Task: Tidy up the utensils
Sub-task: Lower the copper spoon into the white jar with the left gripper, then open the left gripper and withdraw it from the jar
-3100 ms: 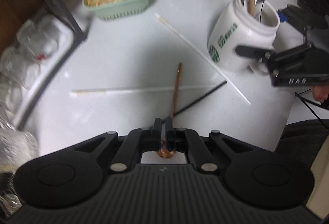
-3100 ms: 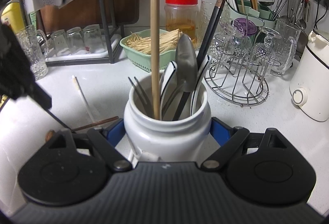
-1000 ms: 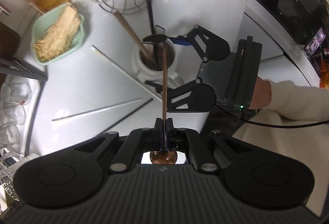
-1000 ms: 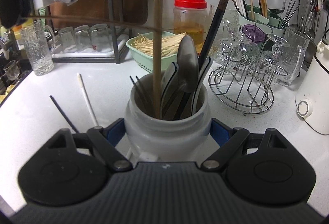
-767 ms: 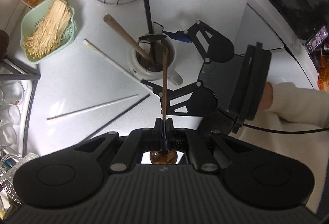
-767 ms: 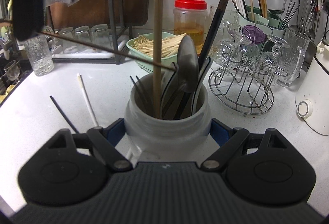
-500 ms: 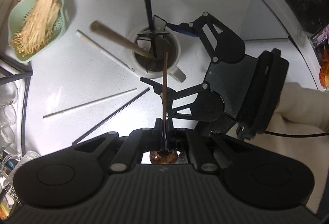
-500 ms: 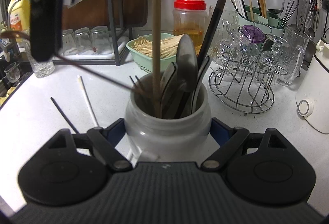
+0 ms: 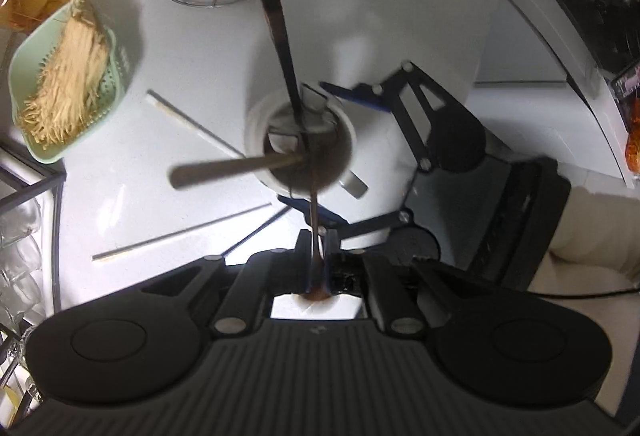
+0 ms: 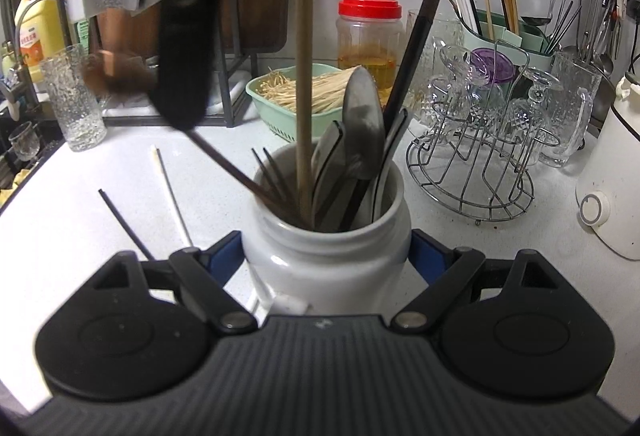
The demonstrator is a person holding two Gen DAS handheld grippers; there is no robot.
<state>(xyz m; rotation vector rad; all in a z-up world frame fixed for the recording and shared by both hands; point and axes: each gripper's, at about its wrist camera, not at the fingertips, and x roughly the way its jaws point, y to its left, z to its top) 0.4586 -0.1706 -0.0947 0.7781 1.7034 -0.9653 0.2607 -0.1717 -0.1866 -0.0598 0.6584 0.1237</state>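
Observation:
A white jar [image 10: 328, 260] full of utensils stands on the white counter, with my right gripper [image 10: 326, 248] shut on its sides. My left gripper [image 9: 317, 236] points down over the jar's mouth [image 9: 260, 132]. Its jaws are opening, and a thin copper spoon [image 9: 315, 212] stands between them with a gap on either side. The spoon's handle [image 10: 228, 166] slants down into the jar; its bowl sits near the gripper's base. Two white chopsticks [image 9: 188, 124] [image 9: 180, 232] and a black one [image 9: 256, 234] lie on the counter left of the jar.
A green basket of sticks [image 9: 68, 76] sits at the back left, a wire rack of glasses [image 10: 472, 156] behind the jar, and a red-lidded jar [image 10: 369, 32] by the wall. A white appliance [image 10: 612, 188] is at the right. A person's sleeve [image 9: 592, 236] shows behind the right gripper.
My left gripper came down over the jar and the spoon's handle went into its mouth. The left jaws have parted slightly. The right gripper and jar stayed still.

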